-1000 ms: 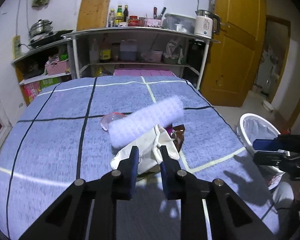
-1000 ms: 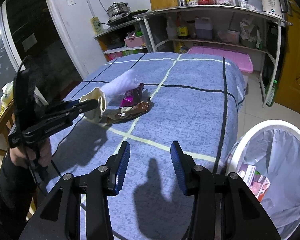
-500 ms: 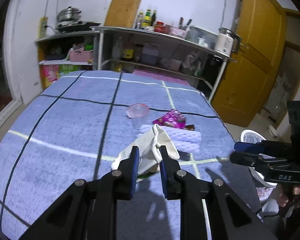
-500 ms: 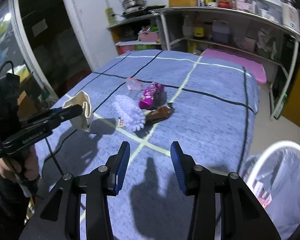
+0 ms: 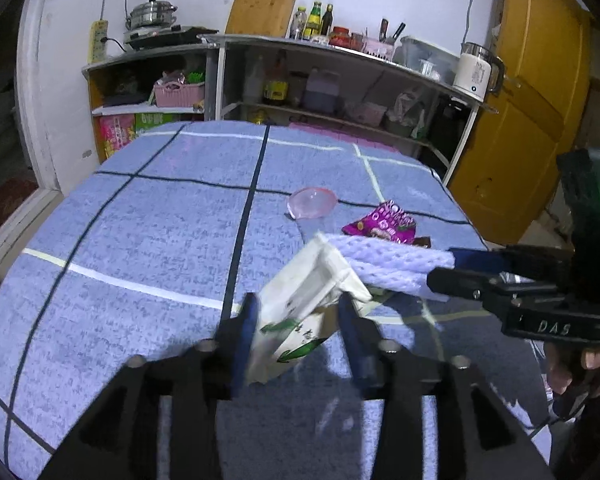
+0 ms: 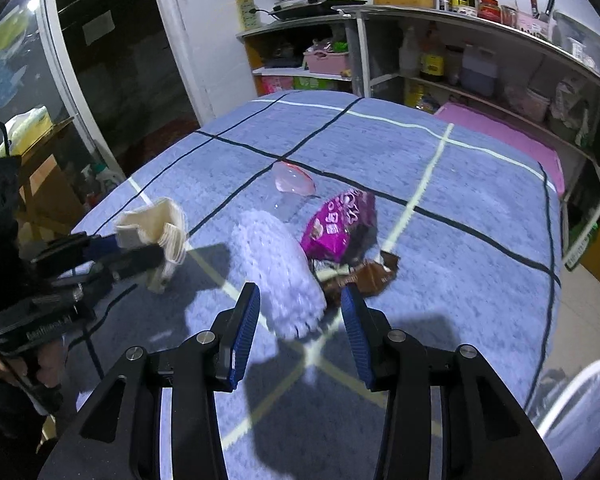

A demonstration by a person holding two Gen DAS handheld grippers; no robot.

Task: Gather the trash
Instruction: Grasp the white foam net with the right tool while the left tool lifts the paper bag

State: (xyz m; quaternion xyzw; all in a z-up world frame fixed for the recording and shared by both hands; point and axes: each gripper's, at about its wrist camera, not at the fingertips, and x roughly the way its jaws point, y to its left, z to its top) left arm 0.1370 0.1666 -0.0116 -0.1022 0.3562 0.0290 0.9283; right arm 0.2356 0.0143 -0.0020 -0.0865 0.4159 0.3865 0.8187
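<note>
A crushed white carton with green print (image 5: 300,312) sits tilted between the jaws of my left gripper (image 5: 298,332), above the blue checked tablecloth (image 5: 148,240). The jaws are opening, and a gap shows beside the right pad. From the right wrist view the carton (image 6: 156,220) hangs at the left gripper's tips. My right gripper (image 6: 300,330) is open, with the near end of a white foam net sleeve (image 6: 280,272) lying between its fingertips. Beyond the sleeve lie a purple snack bag (image 6: 340,224), a brown wrapper (image 6: 368,276) and a clear pink lid (image 6: 294,182).
A white bin lined with a bag (image 6: 580,392) stands off the table's right corner. Shelves with bottles, jars and a kettle (image 5: 476,72) run along the back wall. A yellow door (image 5: 532,100) is on the right. A hand (image 6: 4,364) grips the left gripper's handle.
My left jaws have spread apart around the carton. The foam sleeve came down from beside the carton onto the cloth. My right gripper swung from the bin over to the sleeve.
</note>
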